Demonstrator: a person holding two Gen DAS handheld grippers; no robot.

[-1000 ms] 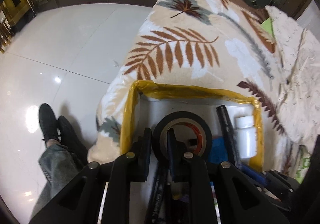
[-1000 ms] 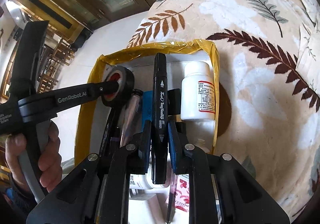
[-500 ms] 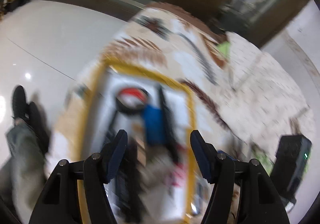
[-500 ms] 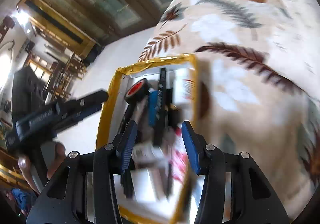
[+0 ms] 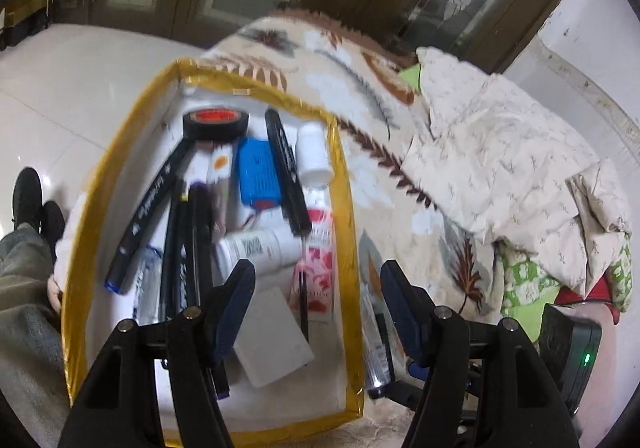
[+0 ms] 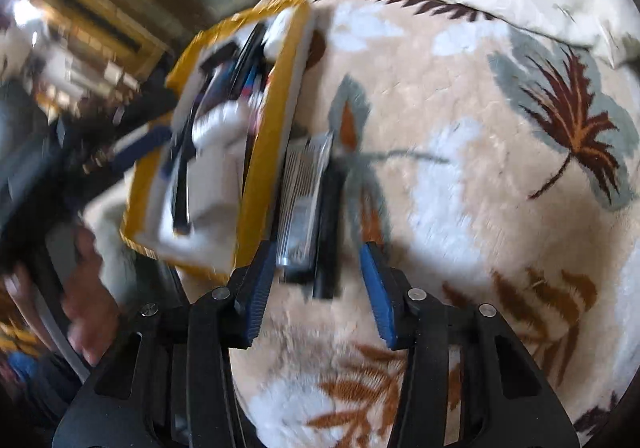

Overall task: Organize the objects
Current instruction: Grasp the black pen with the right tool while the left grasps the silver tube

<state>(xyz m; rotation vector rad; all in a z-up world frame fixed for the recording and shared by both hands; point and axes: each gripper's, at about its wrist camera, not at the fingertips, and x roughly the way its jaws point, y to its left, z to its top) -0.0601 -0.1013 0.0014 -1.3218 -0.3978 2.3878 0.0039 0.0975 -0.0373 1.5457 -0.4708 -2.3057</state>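
Observation:
A white box with a yellow taped rim [image 5: 345, 183] sits on a leaf-patterned blanket [image 5: 384, 151]. It holds a black tape roll [image 5: 215, 123], a black marker [image 5: 287, 175], a blue pack [image 5: 258, 173], a white bottle [image 5: 314, 153], pens and tubes. My left gripper [image 5: 316, 302] is open and empty above the box's near end. My right gripper [image 6: 316, 290] is open and empty, just in front of a silver and black object [image 6: 306, 203] lying on the blanket beside the box [image 6: 260, 163]. That object also shows in the left wrist view [image 5: 374, 344].
A crumpled cream quilt [image 5: 500, 175] lies to the right on the bed. A black device with a green light [image 5: 568, 348] sits at the near right. White tiled floor [image 5: 80, 87] and the person's shoes [image 5: 34, 203] are to the left.
Both grippers let go: the tape roll and the black marker now lie in the box. Both grippers opened and pulled back; the right one swung right to the object beside the box.

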